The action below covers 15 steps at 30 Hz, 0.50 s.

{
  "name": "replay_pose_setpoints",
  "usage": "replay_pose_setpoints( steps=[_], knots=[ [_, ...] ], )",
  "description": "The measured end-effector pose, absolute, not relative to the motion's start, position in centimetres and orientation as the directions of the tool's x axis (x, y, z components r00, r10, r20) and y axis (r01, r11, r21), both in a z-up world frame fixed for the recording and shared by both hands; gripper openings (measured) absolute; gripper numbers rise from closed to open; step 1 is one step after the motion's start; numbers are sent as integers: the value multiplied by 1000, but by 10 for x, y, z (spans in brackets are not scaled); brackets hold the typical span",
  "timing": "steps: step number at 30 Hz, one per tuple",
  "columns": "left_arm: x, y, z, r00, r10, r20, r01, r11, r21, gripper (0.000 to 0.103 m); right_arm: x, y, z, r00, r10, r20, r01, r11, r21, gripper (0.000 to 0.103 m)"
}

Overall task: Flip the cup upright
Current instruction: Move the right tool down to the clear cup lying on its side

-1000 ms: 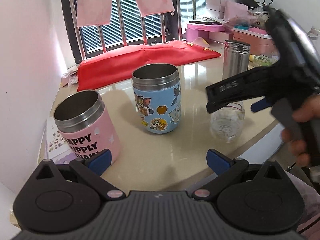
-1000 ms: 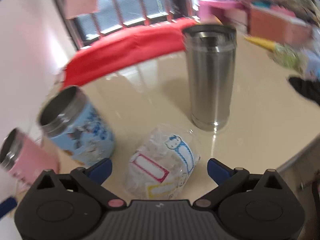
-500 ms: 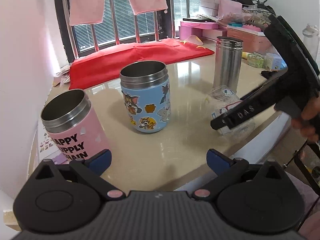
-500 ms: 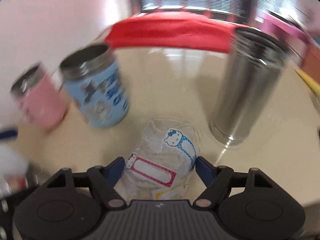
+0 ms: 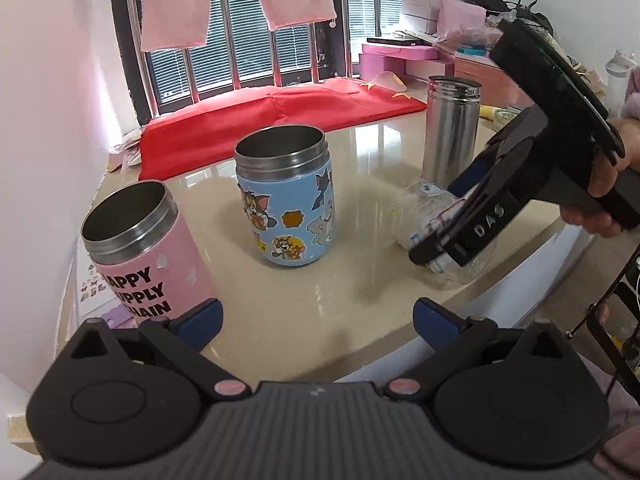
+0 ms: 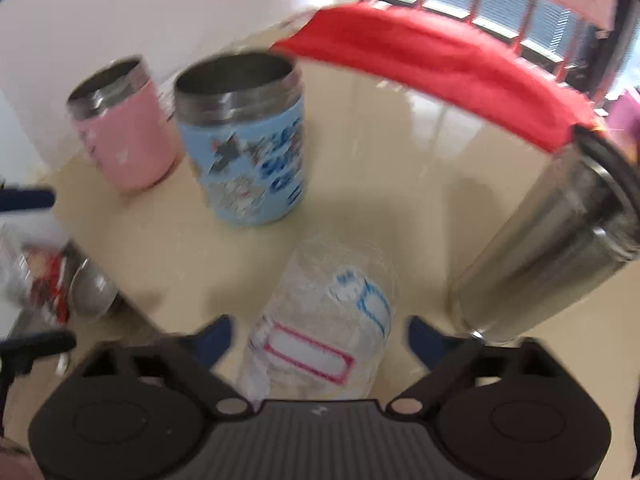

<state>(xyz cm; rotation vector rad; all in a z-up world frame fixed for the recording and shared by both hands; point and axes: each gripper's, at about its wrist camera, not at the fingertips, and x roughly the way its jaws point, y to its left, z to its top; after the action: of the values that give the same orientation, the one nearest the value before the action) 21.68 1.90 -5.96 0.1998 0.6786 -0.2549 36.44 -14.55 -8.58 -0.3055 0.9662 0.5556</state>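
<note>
**Right gripper astride the fallen clear cup**

Right gripper (image 6: 320,340) sits low over the table (image 6: 360,160), jaws spread wider than the clear cup (image 6: 320,320) that lies between them. Whether the blue pads touch the plastic I cannot tell; the right wrist view is blurred, and gaps seem to show on both sides. No firm hold that I can confirm.

Cup position: directly ahead of my right fingers and partly back between them, on its side near the table edge. Long axis runs roughly along my fingers, pointing away from me. Sticker label faces up. Which end is the mouth I cannot make out.

From the left wrist view, the right gripper (image 5: 452,240) straddles the clear cup (image 5: 424,216) at a downward slant.

Left gripper (image 5: 316,312) is wide open and holds nothing, well back from the cup. Right hand is clearly the nearer one.

Neighbours: steel tumbler (image 6: 560,240) close ahead on my right; blue cartoon cup (image 6: 244,140) ahead to the left; pink cup (image 6: 124,128) beyond it. All three stand upright.

Judgement: the flip needs a grip across the cup's girth, then a swing of its long axis to vertical, clear of the tumbler.
</note>
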Motion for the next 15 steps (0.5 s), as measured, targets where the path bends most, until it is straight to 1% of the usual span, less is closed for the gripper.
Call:
replay_pose_setpoints(
  steps=[2,4,7,10,13,15],
  knots=[
    [217,19,-58,753,-172,-635,297,950,94,103,362,-148,-78,481,322,-815,-533,846,20,103],
    [217,18,-57,756,-177,-631,299,950,91,103,361,-146,-69,506,305,-807,-492,871,20,103],
    [217,18,-56,757,-182,-627,301,950,87,103,365,-143,-63,524,228,-821,-424,905,-19,103],
    [216,18,-56,758,-185,-626,299,951,81,103,378,-144,-64,492,195,-849,-349,937,13,102],
    [216,19,-56,757,-188,-626,298,952,73,103,389,-144,-67,464,160,-871,-300,954,15,100],
    [217,20,-57,756,-192,-625,296,953,66,103,395,-140,-71,449,143,-882,-278,961,14,95]
  ],
)
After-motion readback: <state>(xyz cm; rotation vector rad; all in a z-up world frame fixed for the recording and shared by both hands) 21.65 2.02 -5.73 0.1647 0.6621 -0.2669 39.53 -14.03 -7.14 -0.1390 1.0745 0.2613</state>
